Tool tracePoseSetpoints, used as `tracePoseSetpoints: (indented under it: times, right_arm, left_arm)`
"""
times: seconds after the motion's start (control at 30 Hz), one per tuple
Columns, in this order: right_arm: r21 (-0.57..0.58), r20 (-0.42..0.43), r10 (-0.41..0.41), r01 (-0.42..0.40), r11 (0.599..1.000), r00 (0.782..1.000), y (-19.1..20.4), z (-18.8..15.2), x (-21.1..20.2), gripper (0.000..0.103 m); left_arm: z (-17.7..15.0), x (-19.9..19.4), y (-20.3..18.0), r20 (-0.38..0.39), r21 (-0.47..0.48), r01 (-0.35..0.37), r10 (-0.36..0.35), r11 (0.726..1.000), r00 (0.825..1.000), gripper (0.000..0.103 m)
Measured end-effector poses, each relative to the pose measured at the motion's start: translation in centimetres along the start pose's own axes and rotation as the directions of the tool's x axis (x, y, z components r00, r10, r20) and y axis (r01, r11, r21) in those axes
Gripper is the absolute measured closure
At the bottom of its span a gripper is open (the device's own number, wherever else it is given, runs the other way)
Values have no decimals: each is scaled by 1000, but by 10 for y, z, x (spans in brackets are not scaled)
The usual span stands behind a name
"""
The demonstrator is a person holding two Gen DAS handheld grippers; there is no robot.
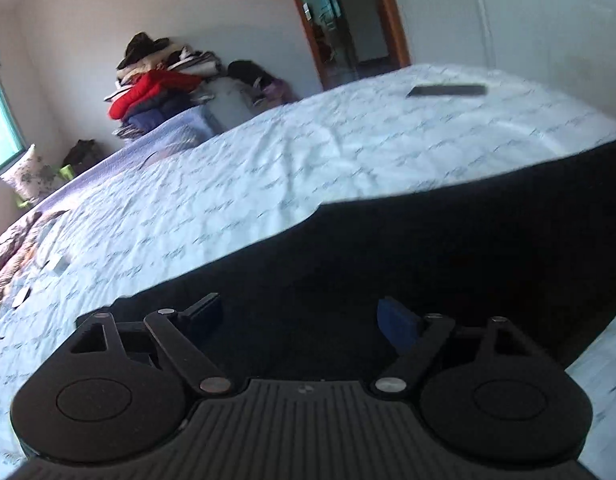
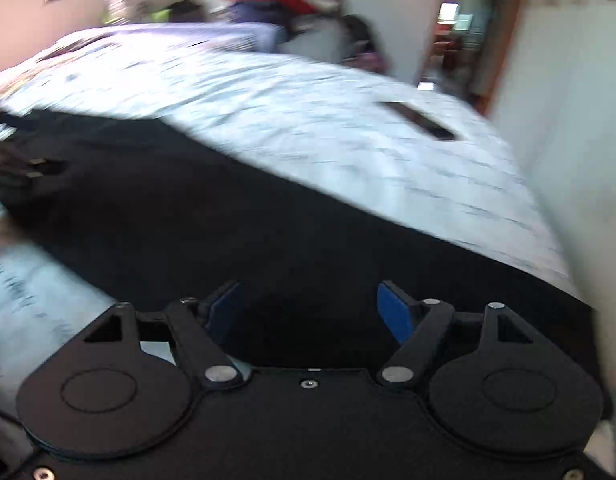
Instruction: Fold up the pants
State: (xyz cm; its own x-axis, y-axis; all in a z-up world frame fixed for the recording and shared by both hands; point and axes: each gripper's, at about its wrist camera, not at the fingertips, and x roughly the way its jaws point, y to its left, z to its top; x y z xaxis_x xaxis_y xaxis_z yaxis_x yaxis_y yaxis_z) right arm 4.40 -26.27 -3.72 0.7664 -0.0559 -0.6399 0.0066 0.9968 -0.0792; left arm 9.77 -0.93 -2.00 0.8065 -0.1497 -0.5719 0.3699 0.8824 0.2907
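Black pants (image 1: 448, 248) lie spread flat on a bed with a white printed sheet (image 1: 288, 168). My left gripper (image 1: 300, 320) is open just above the near part of the pants, with nothing between its fingers. In the right wrist view the pants (image 2: 208, 208) stretch from the left edge to the lower right. My right gripper (image 2: 310, 312) is open over the pants' near edge, blue pads (image 2: 396, 312) apart and empty. The left gripper shows dimly at the far left of the right wrist view (image 2: 24, 168). The right wrist view is motion-blurred.
A dark flat remote-like object (image 1: 448, 90) lies on the far part of the sheet; it also shows in the right wrist view (image 2: 420, 120). A pile of clothes (image 1: 160, 84) stands at the wall beyond the bed. A wood-framed doorway (image 1: 344, 20) is behind. A pillow (image 1: 28, 176) sits left.
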Motion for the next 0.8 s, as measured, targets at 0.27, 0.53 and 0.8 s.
tracePoseSetpoints:
  times: [0.27, 0.53, 0.8]
  right_arm:
    - [-12, -57, -17, 16, 1000, 998, -33, -45, -9, 21]
    - [147, -14, -12, 13, 989, 1000, -73, -51, 4, 17]
    - [181, 43, -116, 107, 978, 992, -114, -49, -28, 17]
  left_arm:
    - [-1, 30, -79, -101, 17, 143, -141, 990, 985, 19]
    - [59, 25, -162, -48, 113, 354, -350, 929, 935, 13]
    - [73, 53, -204, -90, 99, 377, -369, 921, 925, 13]
